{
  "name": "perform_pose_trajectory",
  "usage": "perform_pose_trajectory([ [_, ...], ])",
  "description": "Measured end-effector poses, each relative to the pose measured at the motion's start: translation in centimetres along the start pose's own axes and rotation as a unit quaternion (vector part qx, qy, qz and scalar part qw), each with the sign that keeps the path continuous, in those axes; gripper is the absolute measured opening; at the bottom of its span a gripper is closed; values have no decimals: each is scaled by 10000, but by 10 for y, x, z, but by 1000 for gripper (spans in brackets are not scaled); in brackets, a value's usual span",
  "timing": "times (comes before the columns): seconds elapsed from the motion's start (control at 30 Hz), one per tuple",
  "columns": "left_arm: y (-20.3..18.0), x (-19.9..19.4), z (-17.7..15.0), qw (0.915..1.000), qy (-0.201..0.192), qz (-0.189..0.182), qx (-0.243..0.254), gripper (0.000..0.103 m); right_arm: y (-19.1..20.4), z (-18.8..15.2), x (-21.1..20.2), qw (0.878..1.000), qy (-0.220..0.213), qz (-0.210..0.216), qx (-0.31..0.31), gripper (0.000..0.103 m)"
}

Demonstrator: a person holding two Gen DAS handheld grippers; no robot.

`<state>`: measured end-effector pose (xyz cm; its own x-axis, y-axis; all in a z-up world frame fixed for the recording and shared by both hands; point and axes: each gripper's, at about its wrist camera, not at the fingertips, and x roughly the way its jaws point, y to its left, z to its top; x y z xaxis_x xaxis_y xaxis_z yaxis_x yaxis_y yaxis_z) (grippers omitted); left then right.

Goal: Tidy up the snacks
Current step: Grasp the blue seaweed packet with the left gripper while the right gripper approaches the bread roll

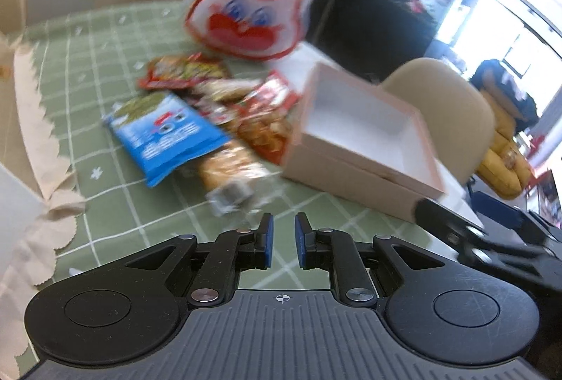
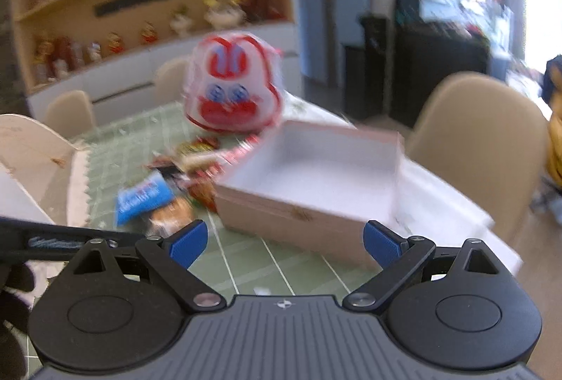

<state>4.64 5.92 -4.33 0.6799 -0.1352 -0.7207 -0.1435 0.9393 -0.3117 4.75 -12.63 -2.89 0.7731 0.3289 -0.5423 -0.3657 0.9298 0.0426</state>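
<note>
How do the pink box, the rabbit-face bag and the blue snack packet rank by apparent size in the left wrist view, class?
1. pink box, largest.
2. rabbit-face bag.
3. blue snack packet, smallest.
The bag sits farther from the camera than the box, so those two may be closer in true size than they look.

A table (image 1: 309, 60) carries a green checked cloth (image 1: 87, 71). On the cloth lie a heap of snack packets (image 1: 210, 113) with a blue packet (image 1: 168, 137) foremost, an open pink box (image 1: 365, 134) just beside them, and a rabbit-faced bag (image 1: 246, 11) behind.
</note>
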Motion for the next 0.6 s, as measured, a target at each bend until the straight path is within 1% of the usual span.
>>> perform_pose_trajectory([
  [0.1, 27, 17, 13, 9988, 219, 82, -436, 17, 12, 5, 16, 9986, 76, 379, -347, 96],
  [0.17, 47, 25, 23, 9965, 361, -19, -757, 17, 21, 9, 28, 9965, 230, 595, -545, 96],
  [0.23, 67, 28, 32, 9930, 381, -192, -1105, 17, 34, 12, 42, 9939, 516, 729, -645, 96],
  [0.27, 74, 28, 34, 9916, 360, -210, -1222, 17, 41, 12, 48, 9924, 594, 838, -678, 96],
  [0.3, 82, 27, 36, 9910, 298, -150, -1300, 17, 49, 11, 54, 9907, 633, 963, -729, 96],
  [0.43, 102, 22, 42, 9913, 9, 248, -1290, 17, 88, 7, 81, 9809, 701, 1269, -1298, 94],
  [0.5, 111, 23, 47, 9905, -112, 282, -1341, 17, 103, 4, 97, 9776, 759, 1228, -1534, 93],
  [0.6, 122, 30, 55, 9872, -313, 215, -1552, 17, 122, -1, 125, 9731, 795, 1066, -1883, 90],
])
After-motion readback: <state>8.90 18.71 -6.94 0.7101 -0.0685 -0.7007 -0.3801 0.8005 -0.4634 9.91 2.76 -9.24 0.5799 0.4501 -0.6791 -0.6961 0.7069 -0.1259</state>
